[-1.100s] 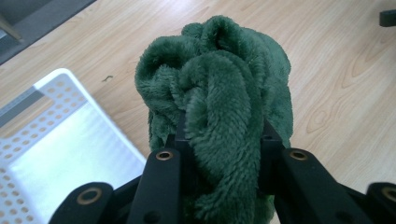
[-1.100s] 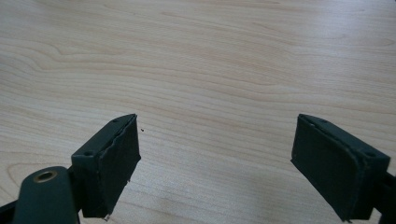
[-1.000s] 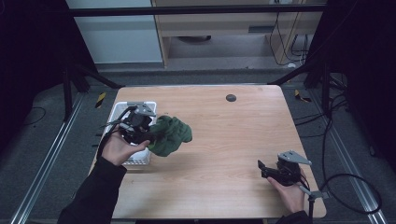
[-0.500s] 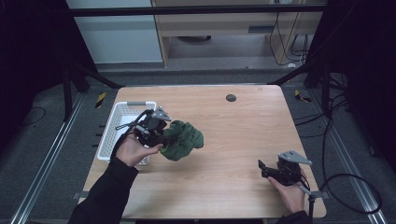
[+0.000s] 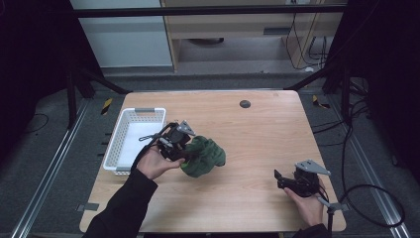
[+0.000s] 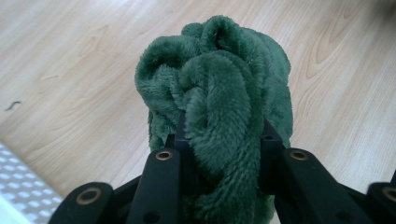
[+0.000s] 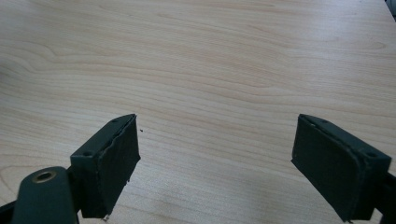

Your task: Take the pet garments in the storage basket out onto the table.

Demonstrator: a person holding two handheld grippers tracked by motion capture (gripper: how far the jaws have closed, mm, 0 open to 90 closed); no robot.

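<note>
The left gripper (image 5: 184, 148) was clenched on a bunched green cloth (image 5: 204, 156), which sat over the desk (image 5: 257, 134) just right of the white basket (image 5: 124, 148). The right gripper (image 5: 286, 182) rested released near the desk's right front, its 2 jaws wide apart. Judgement: lower the cloth fully onto bare wood before releasing, keeping clear of the basket rim.
</note>
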